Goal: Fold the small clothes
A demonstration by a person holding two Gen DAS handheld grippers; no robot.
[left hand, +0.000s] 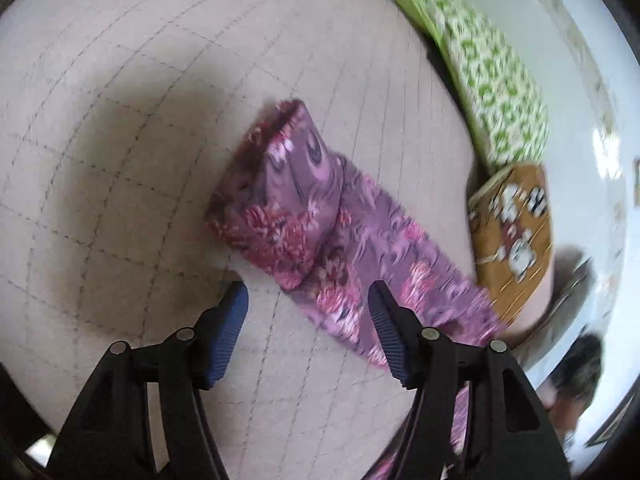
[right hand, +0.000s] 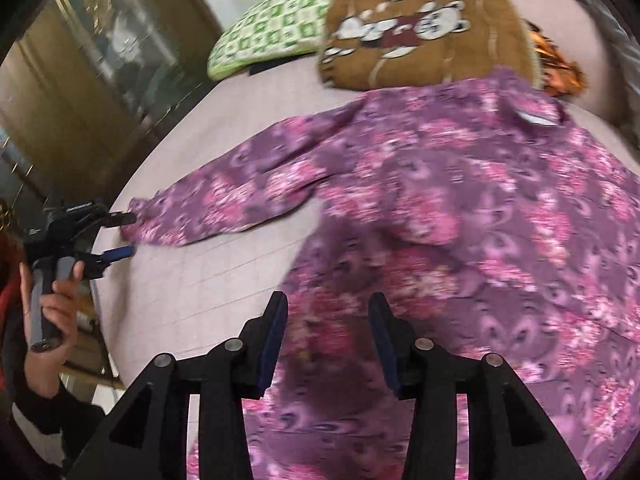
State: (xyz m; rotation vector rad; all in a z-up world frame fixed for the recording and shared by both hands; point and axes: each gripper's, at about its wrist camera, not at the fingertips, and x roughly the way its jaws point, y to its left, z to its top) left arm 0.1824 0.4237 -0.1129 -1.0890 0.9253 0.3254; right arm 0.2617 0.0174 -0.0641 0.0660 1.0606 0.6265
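Through my left wrist camera, my left claw (left hand: 308,296) hangs with its blue-padded fingers (left hand: 232,320) spread wide and holding nothing, low over the pale pink bedspread (left hand: 120,120) with its faint grid of stitched lines. Just ahead of the fingertips lies the sleeve (left hand: 320,232) of the purple shirt, a long strip of cloth printed with pink and crimson flowers, its cuff end doubled back on itself into a thick fold. The sleeve runs off toward the right edge of the bedspread, where the green checked pillow (left hand: 480,80) and the brown cartoon cushion (left hand: 516,236) sit side by side. Through my right wrist camera, my right claw (right hand: 328,304) is released too, fingers apart over the lower body of the purple shirt (right hand: 460,208), with nothing between them that I can see gripped. The shirt lies spread flat across the middle of the bedspread (right hand: 200,272), collar toward the far edge, touching the brown cushion (right hand: 420,28), with the green pillow (right hand: 280,24) just beside that. One sleeve stretches out to the left edge, where my left claw (right hand: 124,236) sits at the cuff, gripped by my left hand (right hand: 56,304). The cloth is rumpled, with soft creases around the armpit.
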